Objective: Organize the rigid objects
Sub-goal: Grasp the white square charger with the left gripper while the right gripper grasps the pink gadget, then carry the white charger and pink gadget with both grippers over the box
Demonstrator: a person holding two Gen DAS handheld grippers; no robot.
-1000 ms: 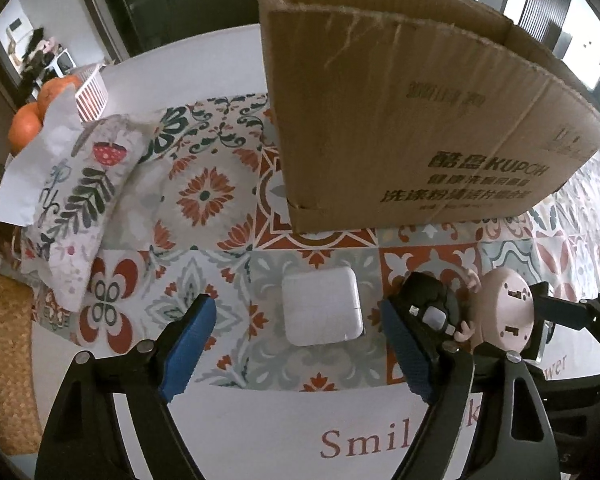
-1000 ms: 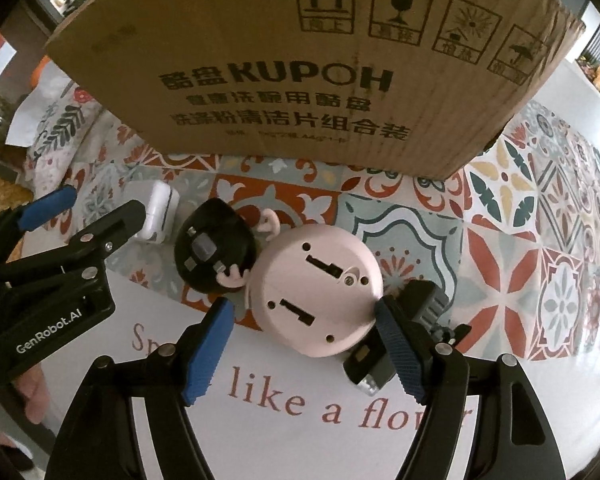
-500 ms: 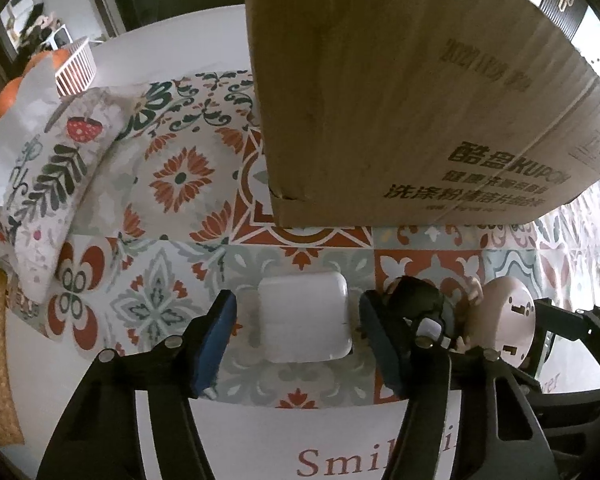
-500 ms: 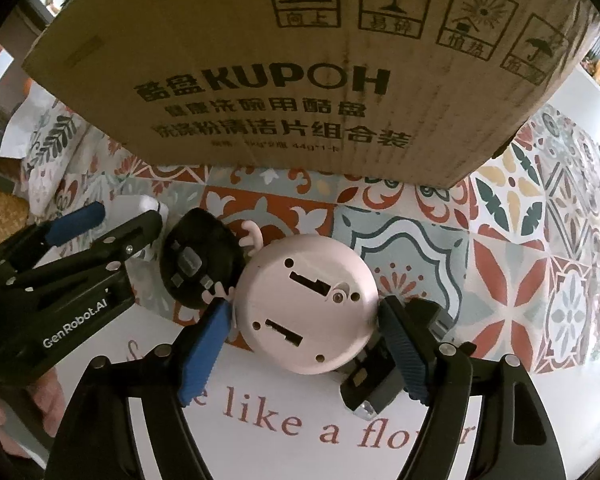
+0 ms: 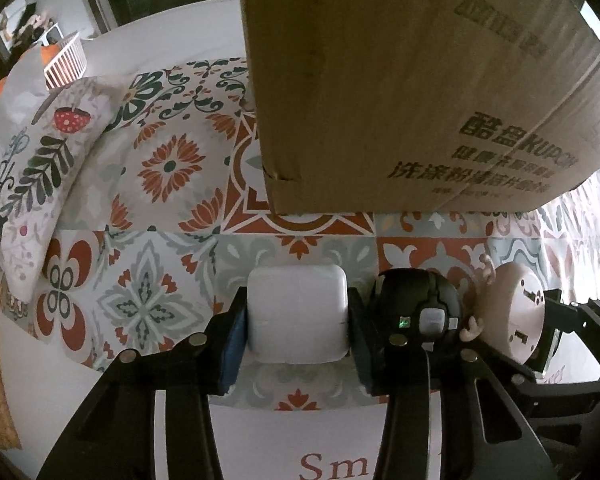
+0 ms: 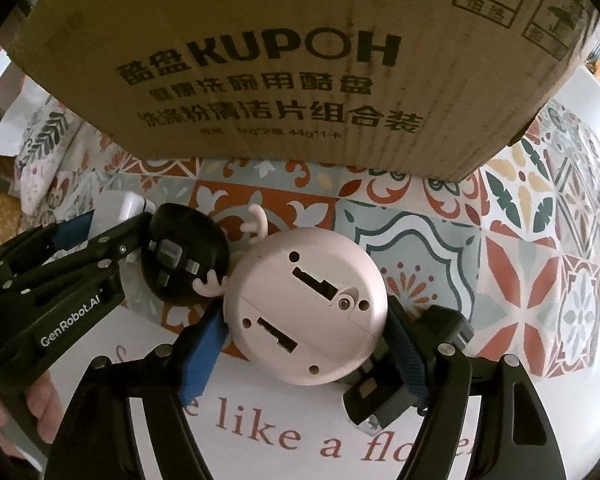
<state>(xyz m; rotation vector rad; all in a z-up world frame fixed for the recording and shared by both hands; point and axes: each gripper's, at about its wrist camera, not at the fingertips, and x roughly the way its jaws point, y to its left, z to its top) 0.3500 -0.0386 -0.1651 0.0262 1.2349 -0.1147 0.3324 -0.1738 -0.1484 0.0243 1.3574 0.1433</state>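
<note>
Fingers (image 5: 236,344) of the left gripper (image 5: 298,340) have just closed on the white charger (image 5: 297,314) (right's clasp the pink device (image 6: 306,308)).

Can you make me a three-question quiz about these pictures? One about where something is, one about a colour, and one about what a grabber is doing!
1. Where is the black gadget?
A. between the white block and the pink round thing
B. inside the cardboard box
C. on the pillow

2. What colour are the pads on the fingers?
A. red
B. blue
C. yellow

3. What is the left gripper doing?
A. hanging wide open
B. holding an orange
C. squeezing the white block

Answers: 1 A, it lies between them on the cloth. 2 B, both pads show blue. 3 C, its jaws have just been closing and the pads press the block's sides.
</note>
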